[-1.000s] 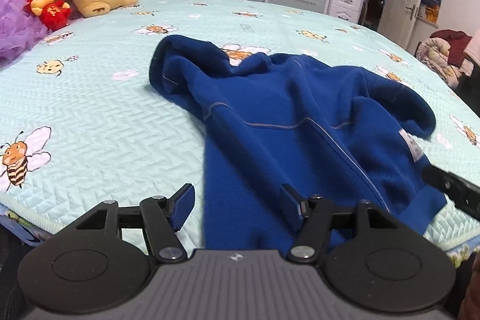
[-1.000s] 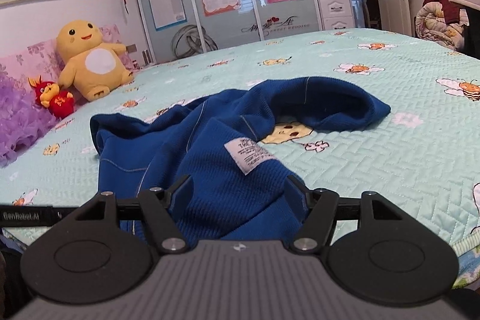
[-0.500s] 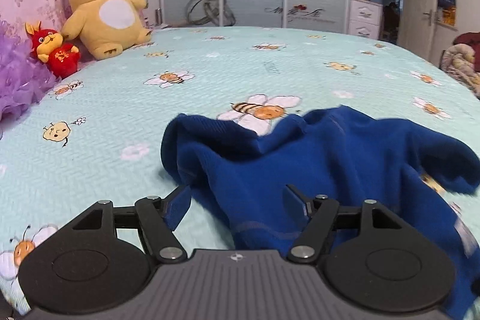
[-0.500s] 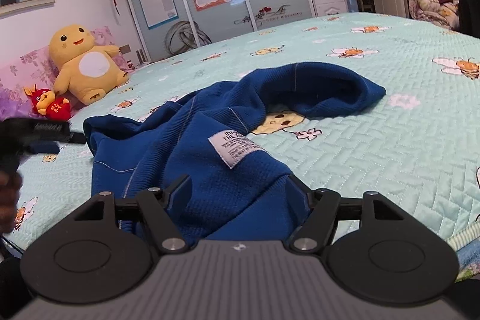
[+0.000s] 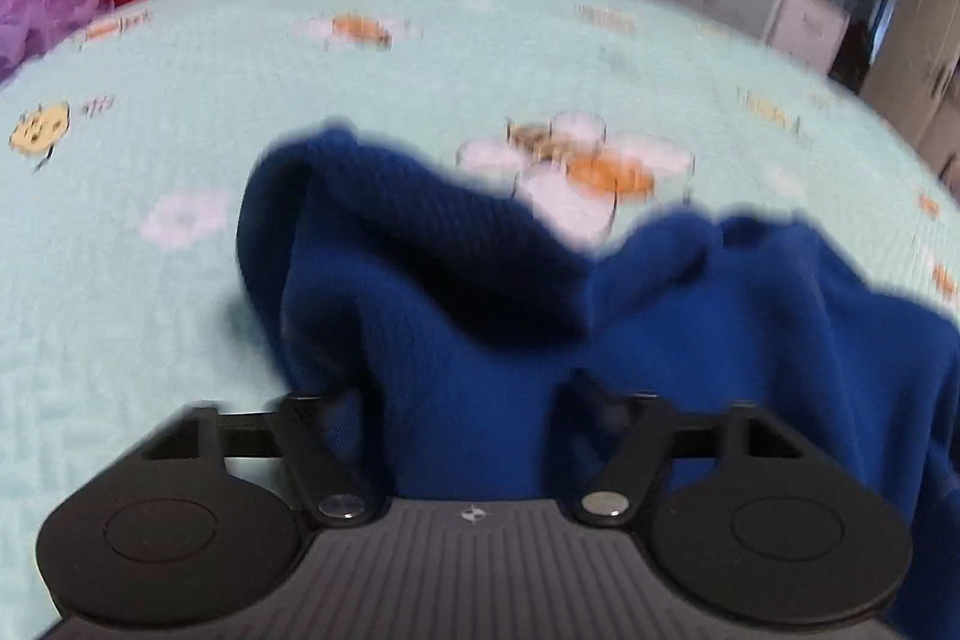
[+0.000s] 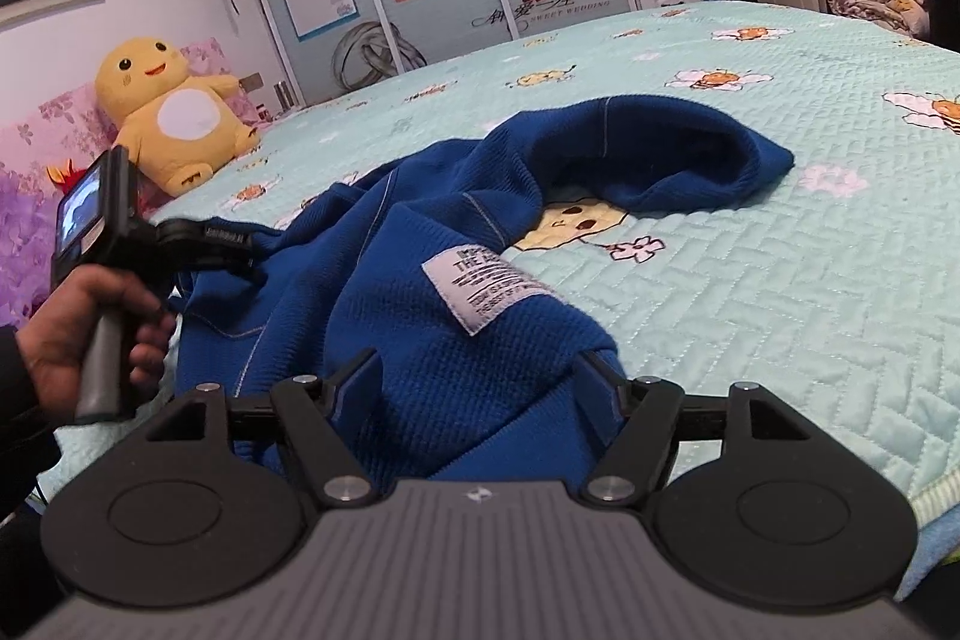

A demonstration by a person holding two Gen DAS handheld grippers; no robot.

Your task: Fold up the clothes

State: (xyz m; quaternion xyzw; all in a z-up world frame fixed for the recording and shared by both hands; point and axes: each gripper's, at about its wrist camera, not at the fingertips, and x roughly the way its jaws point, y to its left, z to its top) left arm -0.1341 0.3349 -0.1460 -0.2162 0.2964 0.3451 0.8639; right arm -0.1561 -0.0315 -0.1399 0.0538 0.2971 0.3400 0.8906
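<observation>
I have the blue sweatshirt lying crumpled on the bed, its near hem bunched at the mattress edge, one sleeve curled away to my right and the other sleeve humped up ahead of my left side; the white care label faces up, so I judge it is inside out or at least twisted. It is not folded as it lies. My left tool has its fingers spread, with blue fabric filling the gap between them, though the left view is blurred and I cannot tell whether the pads touch the cloth. My right tool is also spread, straddling the ribbed hem without pinching it. In the right view I can see the hand gripping the left tool's handle near the sweatshirt's far-left edge. To do this well, I would close each tool on a single layer at the garment's outer edge, not on a bunch, then lift and draw the two points apart so the body spreads flat before any fold. The knit looks thick and floppy, so a shallow bite may slip; I would take a deep bite and keep both tools level. A yellow plush toy sits well clear.
</observation>
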